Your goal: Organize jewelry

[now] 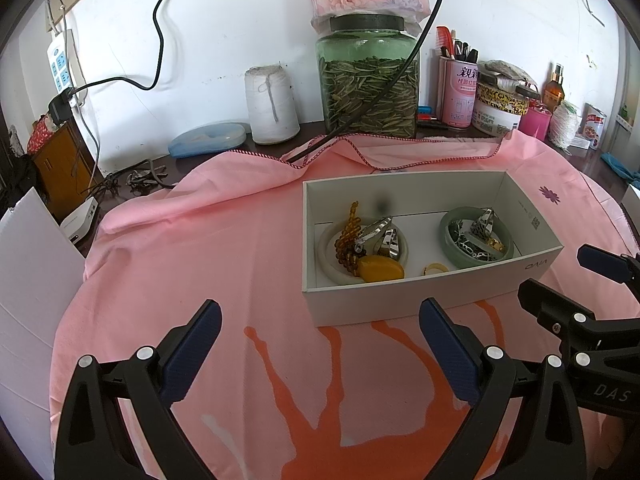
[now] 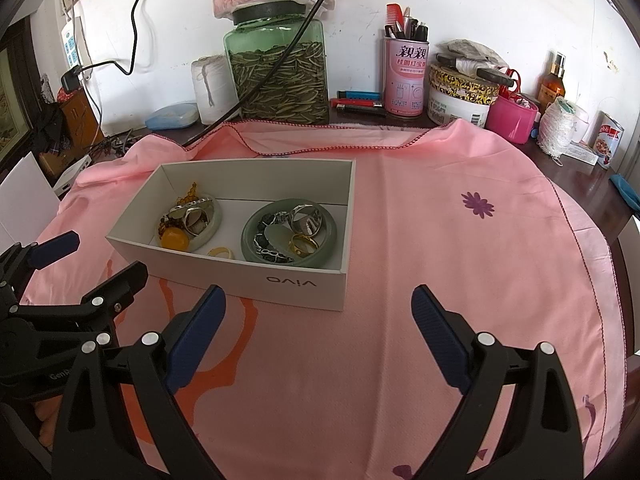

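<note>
A white cardboard box (image 1: 432, 300) (image 2: 248, 280) sits on the pink cloth. Inside it lie a pale bangle (image 1: 332, 268) (image 2: 214, 222) with amber beads (image 1: 348, 232), silver rings and an amber stone (image 1: 380, 269) (image 2: 175, 238), a green jade bangle (image 1: 450, 248) (image 2: 250, 248) holding silver chain pieces and a gold ring (image 2: 304, 243), and a small yellow ring (image 1: 436, 269) (image 2: 221, 253) between them. My left gripper (image 1: 320, 320) hovers open in front of the box, empty. My right gripper (image 2: 318, 308) is open and empty at the box's near right corner.
The pink cloth (image 2: 460, 264) covers a dark table. Along the back wall stand a green glass jar (image 1: 368, 80), a white thread spool (image 1: 272, 104), a pink pen can (image 2: 404, 76), tins, a bottle and a blue lidded case (image 1: 208, 140). White board (image 1: 36, 280) at left.
</note>
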{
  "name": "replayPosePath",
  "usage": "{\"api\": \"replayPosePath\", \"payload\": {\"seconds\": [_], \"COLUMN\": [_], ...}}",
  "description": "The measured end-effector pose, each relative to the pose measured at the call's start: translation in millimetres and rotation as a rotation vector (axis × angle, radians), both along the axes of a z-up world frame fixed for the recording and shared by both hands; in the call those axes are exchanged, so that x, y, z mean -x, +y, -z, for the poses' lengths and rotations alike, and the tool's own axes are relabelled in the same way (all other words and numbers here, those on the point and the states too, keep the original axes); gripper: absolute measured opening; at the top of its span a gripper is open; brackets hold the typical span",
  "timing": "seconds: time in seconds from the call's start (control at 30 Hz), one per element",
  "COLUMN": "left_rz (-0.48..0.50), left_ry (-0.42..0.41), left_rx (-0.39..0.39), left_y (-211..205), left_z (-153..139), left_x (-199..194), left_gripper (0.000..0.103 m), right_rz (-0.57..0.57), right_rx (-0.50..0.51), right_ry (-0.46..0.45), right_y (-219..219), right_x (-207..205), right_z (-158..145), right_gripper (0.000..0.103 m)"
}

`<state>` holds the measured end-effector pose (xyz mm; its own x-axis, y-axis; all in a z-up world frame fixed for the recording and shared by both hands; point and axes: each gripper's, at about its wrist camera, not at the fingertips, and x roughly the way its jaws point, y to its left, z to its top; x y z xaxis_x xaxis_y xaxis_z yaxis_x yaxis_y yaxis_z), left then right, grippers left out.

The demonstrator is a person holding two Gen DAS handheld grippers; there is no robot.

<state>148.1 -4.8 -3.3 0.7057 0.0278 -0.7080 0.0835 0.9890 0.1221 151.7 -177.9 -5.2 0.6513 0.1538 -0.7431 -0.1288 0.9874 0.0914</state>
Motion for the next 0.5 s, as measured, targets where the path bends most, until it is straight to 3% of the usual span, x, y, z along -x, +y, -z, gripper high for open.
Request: {"api": "replayPosePath", "payload": {"seconds": [0.5], "left_rz": [0.001], "left_ry": [0.007], "left_rx": [0.002], "left_y": [-1.5], "left_z": [2.7], "left_x": [1.1], "left_gripper": [0.097], "right_rz": [0.0], "right_rx": [0.0], "right_ry": [0.0], "right_y": [0.4], "right_x": [0.5], "right_z": [0.5], "right_gripper": [0.089]}}
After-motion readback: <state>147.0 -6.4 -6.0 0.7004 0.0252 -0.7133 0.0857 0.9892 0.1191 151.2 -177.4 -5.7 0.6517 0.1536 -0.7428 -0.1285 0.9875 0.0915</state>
